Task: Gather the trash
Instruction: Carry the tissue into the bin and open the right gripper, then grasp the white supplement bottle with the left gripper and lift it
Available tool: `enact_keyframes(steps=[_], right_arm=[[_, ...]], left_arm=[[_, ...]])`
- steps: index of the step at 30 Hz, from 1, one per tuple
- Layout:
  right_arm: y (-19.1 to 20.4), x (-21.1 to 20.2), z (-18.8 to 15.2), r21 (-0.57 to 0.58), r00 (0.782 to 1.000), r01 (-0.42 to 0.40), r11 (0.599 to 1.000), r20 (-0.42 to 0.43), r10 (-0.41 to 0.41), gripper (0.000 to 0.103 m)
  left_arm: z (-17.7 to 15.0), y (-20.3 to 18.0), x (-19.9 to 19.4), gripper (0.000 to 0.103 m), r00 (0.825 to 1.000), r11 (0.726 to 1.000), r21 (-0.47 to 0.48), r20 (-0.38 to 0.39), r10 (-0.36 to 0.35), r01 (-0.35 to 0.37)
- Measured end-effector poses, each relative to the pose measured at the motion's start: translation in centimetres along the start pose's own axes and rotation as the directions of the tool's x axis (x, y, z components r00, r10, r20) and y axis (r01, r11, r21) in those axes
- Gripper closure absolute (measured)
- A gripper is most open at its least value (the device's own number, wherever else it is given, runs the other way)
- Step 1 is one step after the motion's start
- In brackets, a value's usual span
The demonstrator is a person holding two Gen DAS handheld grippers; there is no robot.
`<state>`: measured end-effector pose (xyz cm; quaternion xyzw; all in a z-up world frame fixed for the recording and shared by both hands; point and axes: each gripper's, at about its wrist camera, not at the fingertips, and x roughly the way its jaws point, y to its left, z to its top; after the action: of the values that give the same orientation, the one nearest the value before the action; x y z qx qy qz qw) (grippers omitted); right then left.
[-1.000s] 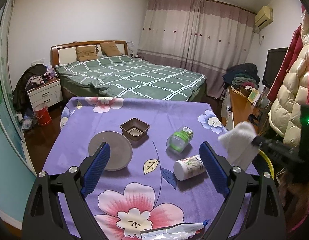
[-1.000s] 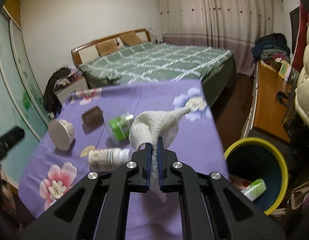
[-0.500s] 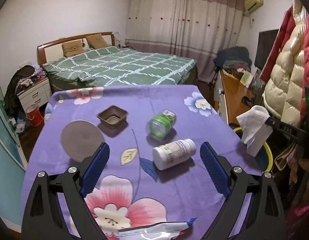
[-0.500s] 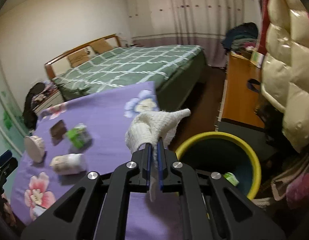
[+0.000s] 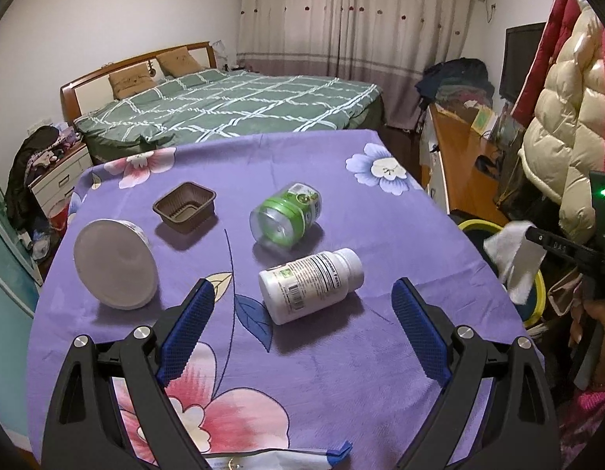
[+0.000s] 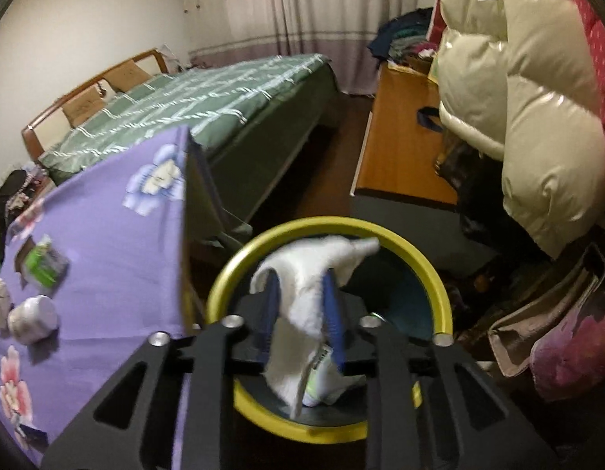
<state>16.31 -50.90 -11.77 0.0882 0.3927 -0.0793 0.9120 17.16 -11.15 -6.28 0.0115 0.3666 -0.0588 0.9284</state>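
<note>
My right gripper (image 6: 301, 313) hangs over the yellow-rimmed bin (image 6: 431, 274) with its jaws parted; the white tissue (image 6: 306, 274) sits loosely between the pads. The tissue (image 5: 515, 258) and bin (image 5: 474, 225) also show at the right of the left wrist view. My left gripper (image 5: 302, 321) is open and empty above the purple flowered tablecloth (image 5: 380, 211). Just beyond it lie a white pill bottle (image 5: 310, 284), a green-labelled clear jar (image 5: 286, 217), a brown plastic tray (image 5: 185, 207) and a white tub (image 5: 114, 266) on its side.
A crumpled wrapper (image 5: 271, 458) lies at the table's near edge. A bed (image 5: 232, 105) stands beyond the table. A wooden desk (image 5: 463, 156) and hanging puffy coats (image 6: 510, 109) are to the right of the bin. The bin holds some trash (image 6: 322, 380).
My right gripper carried the tissue from over the table to above the bin, and its jaws have opened. The left gripper moved forward, closer to the pill bottle.
</note>
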Motion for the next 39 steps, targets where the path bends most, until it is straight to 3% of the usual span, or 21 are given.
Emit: enact_keyframes(steps=[4,13,22,29,37,39], right_arm=[[-0.8,1.2,-0.4,-0.003,0.999,0.026,1.000,-0.023,-0.026,0.072],[-2.2,2.0,-1.0,0.030,1.000,-0.007,1.000,-0.029,0.008,0.067],[-3.4,3.6,-1.5,0.053,0.997,-0.051,0.997,-0.049,0.053,0.066],[-4.4,4.3,-1.7,0.075,0.995,-0.078,0.994,-0.053,0.082,0.066],[-4.6,4.3,-1.8,0.079,0.993,-0.100,0.992,-0.052,0.104,0.066],[-4.6,4.3,-1.9,0.077,0.993,-0.103,0.992,-0.053,0.107,0.066]], left_arm=[[0.1,-0.3,1.0,0.012,1.000,1.000,-0.007,-0.023,0.005,-0.005],[0.0,-0.8,4.1,0.008,0.995,0.998,-0.044,-0.092,0.041,-0.045],[0.5,-2.4,7.2,0.005,0.980,0.984,-0.076,-0.132,0.147,-0.158],[1.0,-2.3,9.4,0.005,0.957,0.960,-0.111,-0.164,0.238,-0.257],[1.1,-1.6,10.5,0.006,0.958,0.956,-0.153,-0.180,0.224,-0.252],[1.1,-1.5,10.7,0.016,0.963,0.959,-0.161,-0.177,0.204,-0.233]])
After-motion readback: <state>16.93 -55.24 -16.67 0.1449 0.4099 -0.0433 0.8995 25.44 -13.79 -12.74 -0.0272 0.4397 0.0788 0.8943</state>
